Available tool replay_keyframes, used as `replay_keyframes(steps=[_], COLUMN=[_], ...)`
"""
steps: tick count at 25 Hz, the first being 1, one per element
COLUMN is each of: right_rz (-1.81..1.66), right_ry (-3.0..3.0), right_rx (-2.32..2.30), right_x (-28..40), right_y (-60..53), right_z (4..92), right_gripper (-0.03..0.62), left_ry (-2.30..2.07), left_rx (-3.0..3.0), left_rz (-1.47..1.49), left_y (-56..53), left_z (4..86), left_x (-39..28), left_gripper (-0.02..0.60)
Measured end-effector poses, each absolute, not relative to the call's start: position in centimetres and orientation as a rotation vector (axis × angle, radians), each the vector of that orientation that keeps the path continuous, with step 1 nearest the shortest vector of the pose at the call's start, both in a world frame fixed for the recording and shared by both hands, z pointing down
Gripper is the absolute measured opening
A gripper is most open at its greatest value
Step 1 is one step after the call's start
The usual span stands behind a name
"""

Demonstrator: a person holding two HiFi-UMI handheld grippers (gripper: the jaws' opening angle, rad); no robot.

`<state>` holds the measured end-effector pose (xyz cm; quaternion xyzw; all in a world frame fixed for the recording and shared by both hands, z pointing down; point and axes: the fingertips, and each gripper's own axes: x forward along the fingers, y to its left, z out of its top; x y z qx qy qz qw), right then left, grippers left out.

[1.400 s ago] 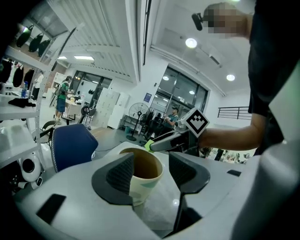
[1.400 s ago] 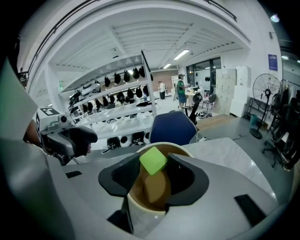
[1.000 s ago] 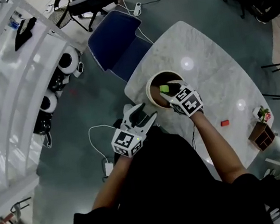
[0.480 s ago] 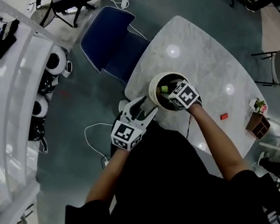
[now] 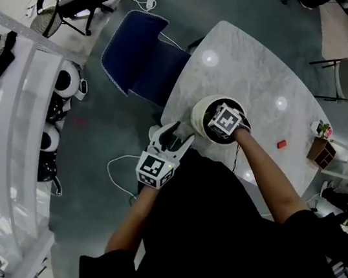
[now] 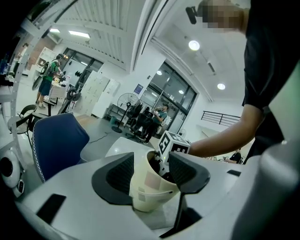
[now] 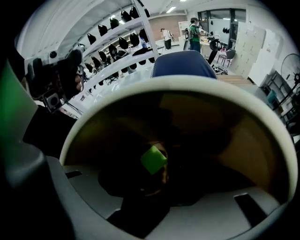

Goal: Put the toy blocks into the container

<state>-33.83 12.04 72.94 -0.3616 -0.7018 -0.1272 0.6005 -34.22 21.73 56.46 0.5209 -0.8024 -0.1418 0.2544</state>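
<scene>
A cream round container (image 5: pixel 198 115) stands near the front edge of the white marble table (image 5: pixel 249 77). My right gripper (image 5: pixel 225 120) reaches down into it, so its marker cube covers most of the opening. In the right gripper view the container's brown inside (image 7: pixel 220 140) fills the frame. A green block (image 7: pixel 153 159) sits between the dark jaws, which are closed on it. My left gripper (image 5: pixel 177 137) hovers open just left of the container, off the table's edge. It looks at the container (image 6: pixel 146 190) through its spread jaws. A red block (image 5: pixel 281 144) lies on the table to the right.
A blue chair (image 5: pixel 137 49) stands behind the table at the left. A small wooden box with a plant (image 5: pixel 323 147) sits at the table's right edge. A white cable (image 5: pixel 117 170) runs over the floor by my left gripper. Shelving (image 5: pixel 6 116) lines the left side.
My right gripper has moved further over and down into the container. The green block, seen above the opening earlier, is now hidden under the marker cube. The left gripper has barely moved.
</scene>
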Motion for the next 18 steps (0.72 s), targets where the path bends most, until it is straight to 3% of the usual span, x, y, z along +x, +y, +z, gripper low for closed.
replay_keyframes(steps=[7,18], right_rz=[-0.409,-0.32], right_ry=[-1.557,-1.583], right_rx=[-0.823,-0.773], right_x=[-33.1,-33.5], right_y=[11.2,11.9], right_z=[75.6,74.9], right_gripper=[0.175,0.179], left_ry=[-2.17,-2.1], left_rx=[1.422,1.496], left_rz=[-0.407,-0.418], left_y=[22.6,22.8], left_z=[56.6,57.1], left_x=[-36.2,-37.3], left_gripper=[0.21,0.21])
